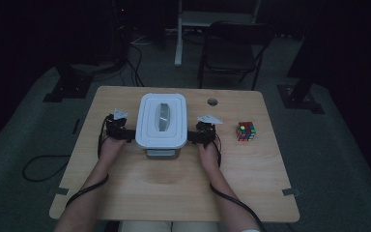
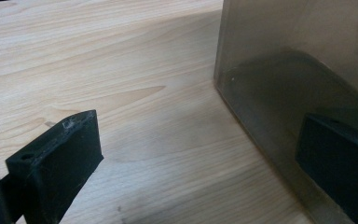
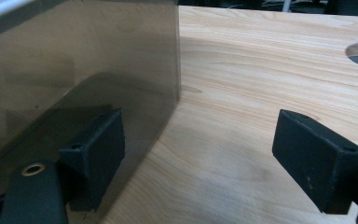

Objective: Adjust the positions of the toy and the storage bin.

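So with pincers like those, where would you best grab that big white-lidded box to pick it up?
Probably by its two short side walls, one gripper from each side. The box looks too wide for a single open gripper, and its lid is broad and flat. The left gripper and right gripper already flank it low down, jaws open beside the translucent walls, where the overhanging lid rim could rest on them.

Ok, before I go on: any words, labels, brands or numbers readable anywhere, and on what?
None can be read.
White box lid: no print visible from the high view.
Box's tinted wall: bare in both gripper views.
Puzzle cube: coloured squares, no text.
Wooden table: bare grain, no markings.
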Motion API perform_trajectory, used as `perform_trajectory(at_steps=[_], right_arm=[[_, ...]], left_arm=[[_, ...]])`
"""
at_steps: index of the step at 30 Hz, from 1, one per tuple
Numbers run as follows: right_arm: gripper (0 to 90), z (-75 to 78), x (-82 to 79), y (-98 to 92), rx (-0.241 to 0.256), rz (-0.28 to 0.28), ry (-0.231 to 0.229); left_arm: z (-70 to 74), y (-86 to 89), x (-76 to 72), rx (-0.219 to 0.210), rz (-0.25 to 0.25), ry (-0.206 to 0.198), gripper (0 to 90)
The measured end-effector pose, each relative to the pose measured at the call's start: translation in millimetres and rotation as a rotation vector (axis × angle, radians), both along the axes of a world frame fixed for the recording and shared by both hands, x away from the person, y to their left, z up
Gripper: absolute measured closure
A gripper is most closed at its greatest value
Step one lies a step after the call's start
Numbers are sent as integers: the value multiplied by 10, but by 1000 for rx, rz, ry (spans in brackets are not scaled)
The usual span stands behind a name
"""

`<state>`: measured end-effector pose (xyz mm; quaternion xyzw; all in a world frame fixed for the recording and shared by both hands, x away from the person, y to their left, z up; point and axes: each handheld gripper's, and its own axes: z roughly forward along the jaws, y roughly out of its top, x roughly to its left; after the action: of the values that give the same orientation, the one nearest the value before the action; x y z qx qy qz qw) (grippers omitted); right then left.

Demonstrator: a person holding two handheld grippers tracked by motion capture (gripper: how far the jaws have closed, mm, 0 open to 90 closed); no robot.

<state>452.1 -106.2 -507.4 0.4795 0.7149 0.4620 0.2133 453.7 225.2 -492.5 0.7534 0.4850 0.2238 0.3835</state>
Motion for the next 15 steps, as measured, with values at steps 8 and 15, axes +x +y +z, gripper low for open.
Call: perform_trajectory(at_steps=[8,15], right_arm=[[169,-10,-74,-107,-5,-1,9],[169,-20,-130,-254,5,-5,14]], left_arm=[[24,-125,-32,28,-17,-2,12],[47,-274,-67,50,-43,1,11]])
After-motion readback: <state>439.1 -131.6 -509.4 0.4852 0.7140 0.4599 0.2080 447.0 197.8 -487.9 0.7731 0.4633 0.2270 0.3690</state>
